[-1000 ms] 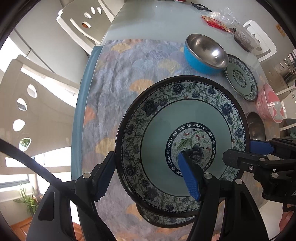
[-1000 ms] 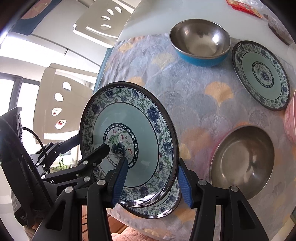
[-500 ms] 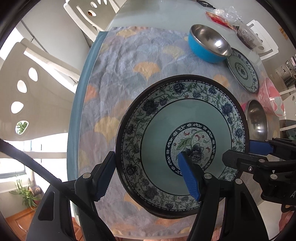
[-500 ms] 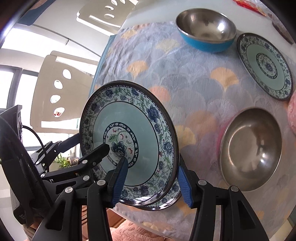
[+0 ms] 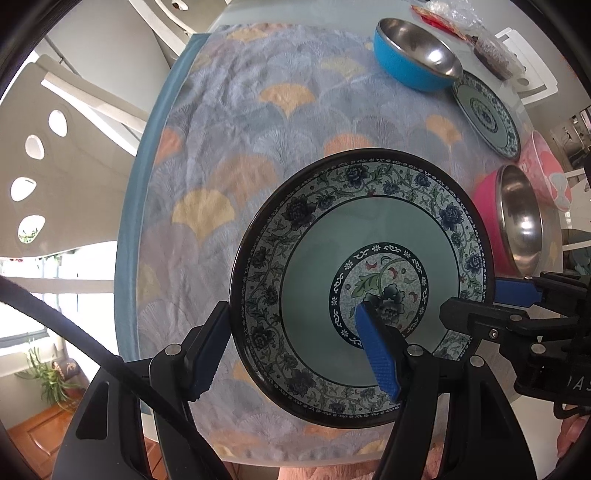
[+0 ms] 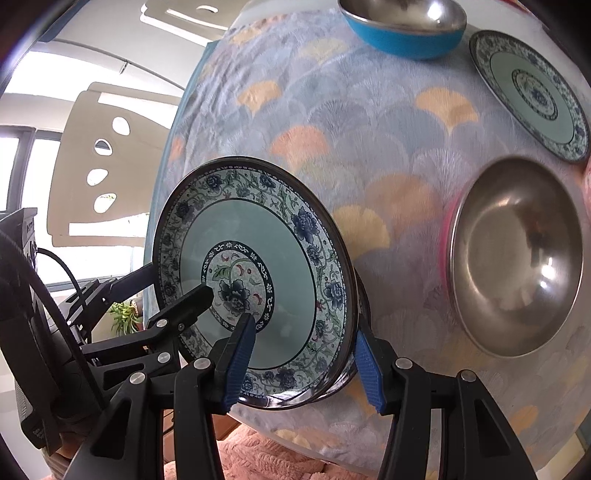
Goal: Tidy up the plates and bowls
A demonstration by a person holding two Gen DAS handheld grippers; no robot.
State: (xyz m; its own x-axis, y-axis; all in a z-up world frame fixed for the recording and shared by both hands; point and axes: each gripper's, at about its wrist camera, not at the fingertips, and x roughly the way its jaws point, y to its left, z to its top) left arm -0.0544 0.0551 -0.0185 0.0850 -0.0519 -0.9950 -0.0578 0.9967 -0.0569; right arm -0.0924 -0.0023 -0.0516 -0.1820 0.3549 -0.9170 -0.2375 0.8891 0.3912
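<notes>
- The floral plate [image 5: 369, 266] hangs above the near edge of the table [image 5: 280, 22], tilted, gripped from both sides at once.
- The left gripper [image 5: 291, 354] has its jaws closed on the plate's left rim: one blue pad lies on the patterned face, the other sits behind the rim.
- The right gripper [image 6: 303, 365] has its jaws clamped over the plate's right rim, one pad on the face and one on the underside.
- In the right wrist view a second dark rim shows just behind the held plate's lower edge; whether that is another plate is not clear.
- A fan-patterned cloth [image 5: 258, 147] in pale blue, grey and orange covers the table.
- At the far side a blue bowl [image 5: 413, 55] with a steel inside stands on the cloth, and a smaller floral plate [image 6: 532, 92] lies just beside it.
- A pink bowl [image 6: 517, 258] with a steel inside sits to the right of the held plate; a pink container [image 5: 546, 173] stands behind it.
- Snack packets [image 5: 461, 22] lie on the bare table beyond the cloth; their print is too small to read.
- White letters on the right gripper's body at the edge of the left wrist view are cut off and unreadable.
- White chairs [image 5: 48, 155] with oval cut-outs stand at the left.
</notes>
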